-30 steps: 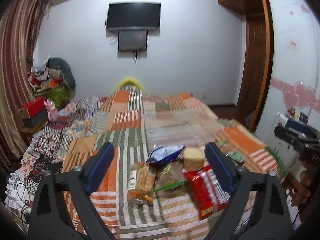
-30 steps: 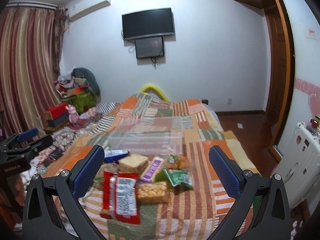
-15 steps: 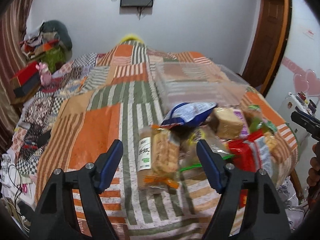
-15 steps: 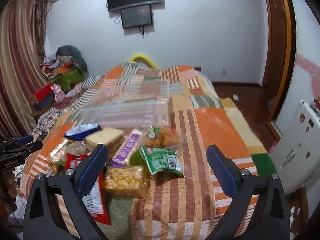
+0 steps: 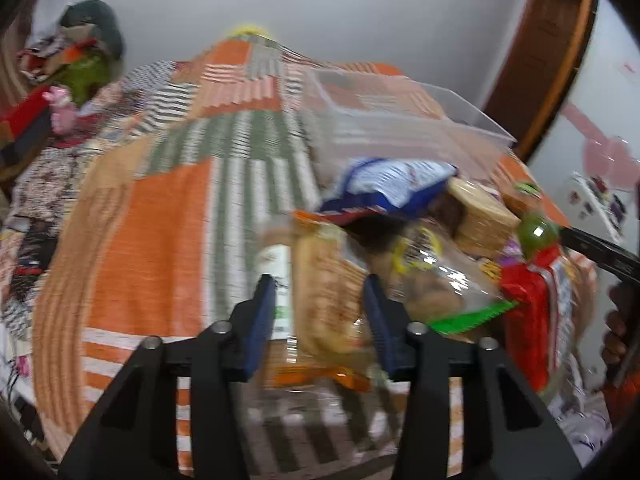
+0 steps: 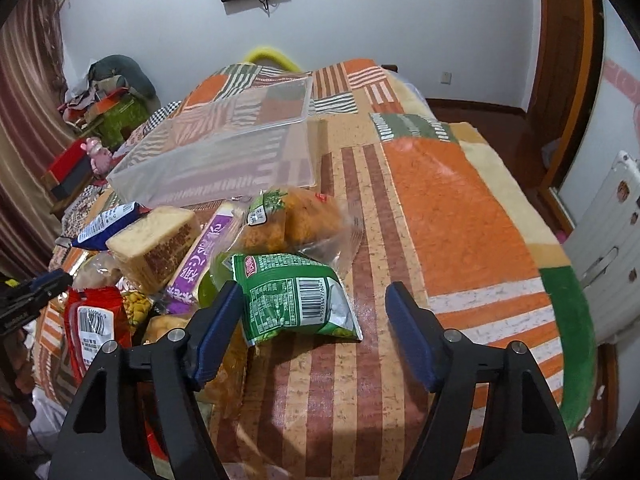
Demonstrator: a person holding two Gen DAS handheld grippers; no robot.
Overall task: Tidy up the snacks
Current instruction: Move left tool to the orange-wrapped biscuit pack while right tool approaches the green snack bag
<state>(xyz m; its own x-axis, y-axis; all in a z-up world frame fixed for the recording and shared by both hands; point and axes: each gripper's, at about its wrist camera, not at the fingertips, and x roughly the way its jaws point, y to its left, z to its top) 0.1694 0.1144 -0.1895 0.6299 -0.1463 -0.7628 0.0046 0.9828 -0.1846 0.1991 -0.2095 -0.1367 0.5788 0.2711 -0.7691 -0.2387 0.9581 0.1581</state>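
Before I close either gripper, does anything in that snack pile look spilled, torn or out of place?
Nothing looks spilled or torn. The snacks lie heaped on the quilt, the blue packet propped on others, and the clear bin behind holds none yet. The left view is blurred, so damage there cannot be ruled out.

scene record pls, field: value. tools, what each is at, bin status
surface: patchwork bedspread
left tool: straddling clear biscuit pack, grip unclear (blur)
right tool: open, around green snack bag
bin: clear plastic bin, empty, behind the pile
pile: red packet, sliced cake, purple pack
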